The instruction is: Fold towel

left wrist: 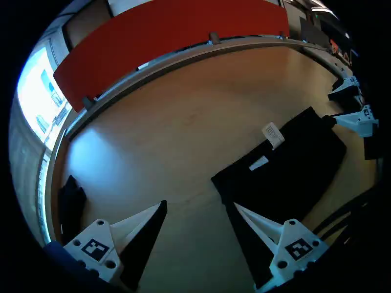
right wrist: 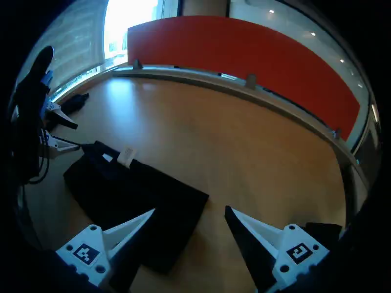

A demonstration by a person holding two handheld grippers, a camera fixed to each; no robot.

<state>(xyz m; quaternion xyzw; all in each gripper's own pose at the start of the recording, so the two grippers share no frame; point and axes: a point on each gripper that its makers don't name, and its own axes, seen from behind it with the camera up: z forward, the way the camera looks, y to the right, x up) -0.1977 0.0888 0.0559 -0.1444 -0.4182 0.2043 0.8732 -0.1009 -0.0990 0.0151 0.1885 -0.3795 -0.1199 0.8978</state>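
In the left gripper view, one black towel [left wrist: 293, 171] with two white tags [left wrist: 272, 134] is laid on the table [left wrist: 171, 136], with the left gripper [left wrist: 199, 203] spread wide at its near edge and the right gripper [left wrist: 339, 103] parted at its far corner. In the right gripper view, the towel [right wrist: 146, 195] is seen under the wide-spread right gripper [right wrist: 189, 209], with the left gripper [right wrist: 73, 133] parted at its far corner.
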